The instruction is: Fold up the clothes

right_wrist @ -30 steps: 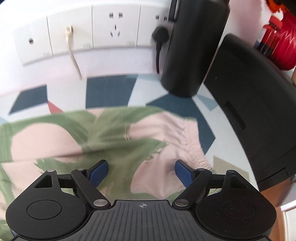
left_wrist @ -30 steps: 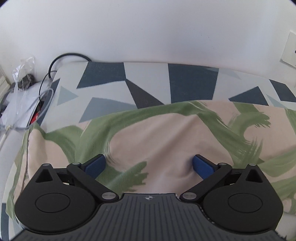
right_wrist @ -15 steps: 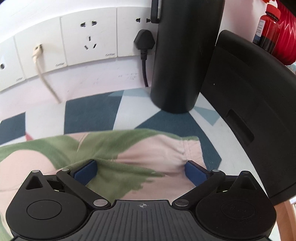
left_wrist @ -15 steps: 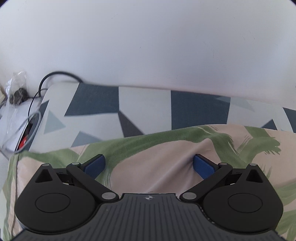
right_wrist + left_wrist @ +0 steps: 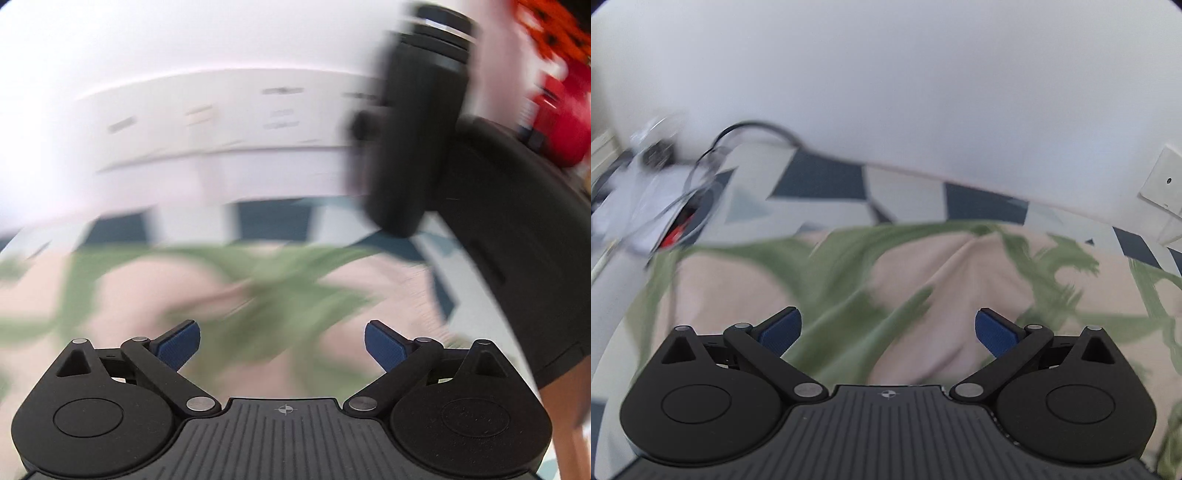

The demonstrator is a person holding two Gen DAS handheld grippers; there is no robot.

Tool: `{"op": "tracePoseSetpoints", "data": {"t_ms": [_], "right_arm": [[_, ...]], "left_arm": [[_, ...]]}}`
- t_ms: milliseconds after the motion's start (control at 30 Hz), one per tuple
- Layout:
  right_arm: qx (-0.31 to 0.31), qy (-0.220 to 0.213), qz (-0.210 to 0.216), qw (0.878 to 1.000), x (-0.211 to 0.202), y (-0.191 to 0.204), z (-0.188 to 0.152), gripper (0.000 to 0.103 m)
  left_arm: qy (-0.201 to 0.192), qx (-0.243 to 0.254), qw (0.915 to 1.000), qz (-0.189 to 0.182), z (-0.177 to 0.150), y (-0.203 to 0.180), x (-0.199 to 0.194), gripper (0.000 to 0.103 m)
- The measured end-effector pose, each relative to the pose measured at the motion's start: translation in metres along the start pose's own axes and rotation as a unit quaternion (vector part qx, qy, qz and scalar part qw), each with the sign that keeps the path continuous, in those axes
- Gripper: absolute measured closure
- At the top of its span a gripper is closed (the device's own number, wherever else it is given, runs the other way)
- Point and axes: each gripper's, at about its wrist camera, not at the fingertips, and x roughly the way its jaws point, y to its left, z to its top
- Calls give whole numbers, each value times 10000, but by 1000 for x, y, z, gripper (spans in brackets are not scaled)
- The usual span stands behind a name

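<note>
Covering most of the surface: white tablecloth with navy and grey geometric triangles, running back to a plain white wall. On it lies the pink-beige cloth garment with green brushstroke leaves, spread flat below both tools, a soft ridge near its middle. Right wrist view is heavily motion-blurred; same garment shows there under the tool. Behind it, a tall black cylinder stands beside a black curved panel, something red further back, too smeared to identify. Row of white wall sockets, blurred. Far left corner: clear plastic bag with tangled cables.

Left gripper: blue pads wide apart, nothing pinched, fabric only lying below. Right gripper: jaws closing slightly from near full spread, nothing clamped between them.
</note>
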Motion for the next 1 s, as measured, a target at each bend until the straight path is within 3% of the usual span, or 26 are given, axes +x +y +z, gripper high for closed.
{"op": "tracePoseSetpoints", "data": {"t_ms": [100, 300, 433, 567, 667, 700, 733, 800, 833, 900, 1000], "right_arm": [[-410, 203, 288, 9985, -21, 37, -20, 7], [-626, 444, 820, 9937, -48, 90, -51, 8], [-1177, 186, 950, 9883, -60, 134, -57, 8], [-1874, 187, 1066, 9763, -58, 178, -64, 10], [-1812, 251, 1104, 9769, -53, 180, -65, 33], [-1695, 262, 1166, 9783, -52, 178, -64, 38], [-1555, 310, 1180, 9803, -51, 172, -63, 58], [-1271, 412, 1198, 9838, -50, 160, -59, 83], [-1307, 460, 1090, 9843, -49, 155, -58, 99], [-1361, 561, 1073, 9833, -50, 145, -59, 99], [-1460, 699, 1049, 9812, -54, 133, -61, 99]], "left_arm": [[111, -525, 9984, 186, -22, 45, -22, 1], [401, -1306, 9890, 571, -55, 133, -37, 1], [400, -737, 9950, 536, -59, 131, -40, 1], [244, -638, 9960, 568, -60, 130, -35, 1], [96, -597, 9961, 650, -51, 128, -28, 2], [51, -562, 9960, 690, -47, 129, -25, 8], [0, -527, 9959, 741, -42, 129, -22, 12], [-96, -472, 9953, 835, -31, 132, -14, 32], [-120, -455, 9952, 860, -25, 134, -10, 37], [-131, -399, 9949, 915, -13, 138, -2, 58], [-50, -157, 9950, 984, 1, 140, 11, 65]]}}
